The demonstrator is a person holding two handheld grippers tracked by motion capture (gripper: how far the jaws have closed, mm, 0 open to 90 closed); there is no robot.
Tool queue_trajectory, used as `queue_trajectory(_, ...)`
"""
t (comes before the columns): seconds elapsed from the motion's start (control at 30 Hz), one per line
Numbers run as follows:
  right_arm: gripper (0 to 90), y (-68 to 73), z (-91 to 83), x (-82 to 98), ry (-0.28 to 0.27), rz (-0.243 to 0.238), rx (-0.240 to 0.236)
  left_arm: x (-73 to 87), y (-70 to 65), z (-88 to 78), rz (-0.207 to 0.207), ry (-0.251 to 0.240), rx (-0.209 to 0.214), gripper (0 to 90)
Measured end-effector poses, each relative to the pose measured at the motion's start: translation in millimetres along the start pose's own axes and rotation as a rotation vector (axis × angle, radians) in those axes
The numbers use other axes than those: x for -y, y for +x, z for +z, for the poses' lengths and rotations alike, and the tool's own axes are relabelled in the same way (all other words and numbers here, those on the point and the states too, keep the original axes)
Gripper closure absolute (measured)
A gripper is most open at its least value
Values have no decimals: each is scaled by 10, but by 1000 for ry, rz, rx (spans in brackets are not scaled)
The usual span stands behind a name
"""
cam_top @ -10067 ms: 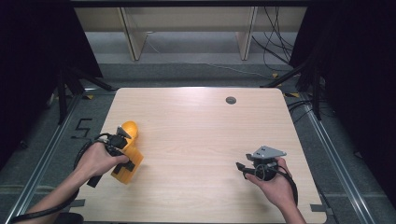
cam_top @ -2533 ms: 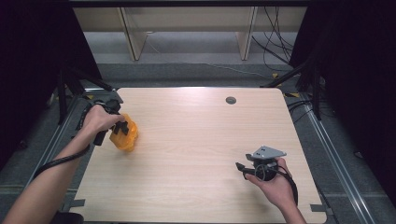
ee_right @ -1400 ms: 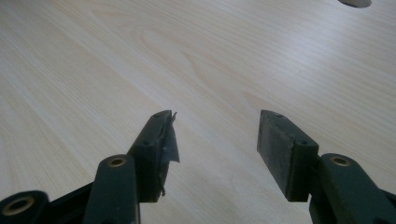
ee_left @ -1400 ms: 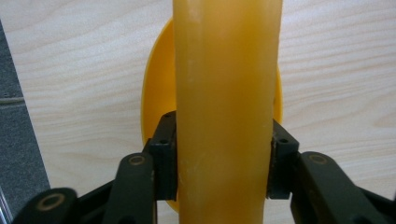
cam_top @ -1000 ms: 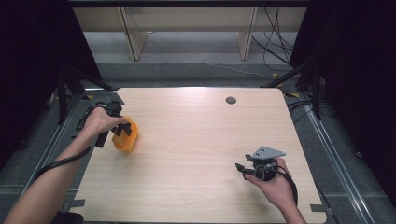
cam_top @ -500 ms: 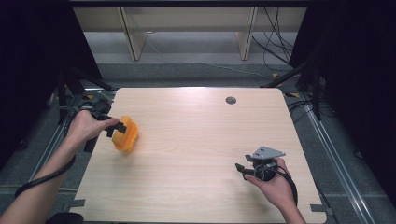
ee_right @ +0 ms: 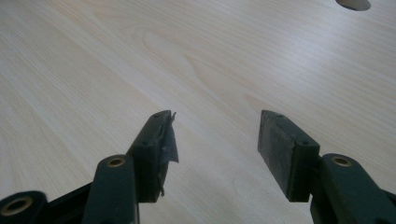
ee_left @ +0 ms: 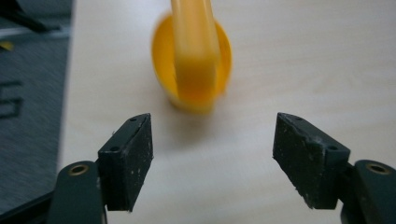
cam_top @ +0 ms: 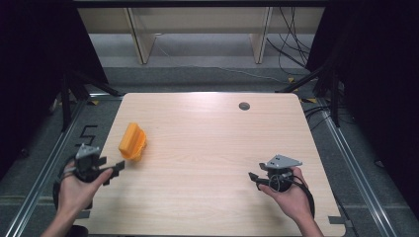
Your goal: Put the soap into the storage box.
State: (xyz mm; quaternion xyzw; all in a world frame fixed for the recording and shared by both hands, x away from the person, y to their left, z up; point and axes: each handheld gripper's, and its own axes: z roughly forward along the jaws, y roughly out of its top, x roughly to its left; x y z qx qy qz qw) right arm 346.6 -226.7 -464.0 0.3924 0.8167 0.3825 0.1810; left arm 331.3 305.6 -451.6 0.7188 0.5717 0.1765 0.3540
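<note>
An orange plastic piece (cam_top: 132,141), a round cup shape with a flat band across it (ee_left: 196,60), lies on the left part of the wooden table (cam_top: 207,148). My left gripper (cam_top: 118,167) is at the table's near left edge, a short way in front of the piece and pointing at it. Its jaws have just been opening and stand wide apart (ee_left: 212,140) with nothing between them. My right gripper (cam_top: 253,177) rests low at the near right, open (ee_right: 215,140) over bare wood.
A small dark round hole (cam_top: 244,105) sits in the tabletop at the far right of centre, also seen at the top of the right gripper view (ee_right: 353,3). Grey floor with metal rails runs along both sides of the table, and shelf legs stand beyond it.
The left gripper has let go of the orange piece and drawn back towards the near left edge. The piece stays on the table. The right hand has not moved.
</note>
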Motion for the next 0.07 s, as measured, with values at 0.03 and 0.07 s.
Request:
queue_trajectory(0.03, 457, -2, 2, -2, -3, -3, -1, 56, -3, 15, -17, 16, 32, 288)
queue_trajectory(0.07, 457, -4, 1, -7, 3, -4, -7, 87, 10, 18, -5, 35, 41, 289)
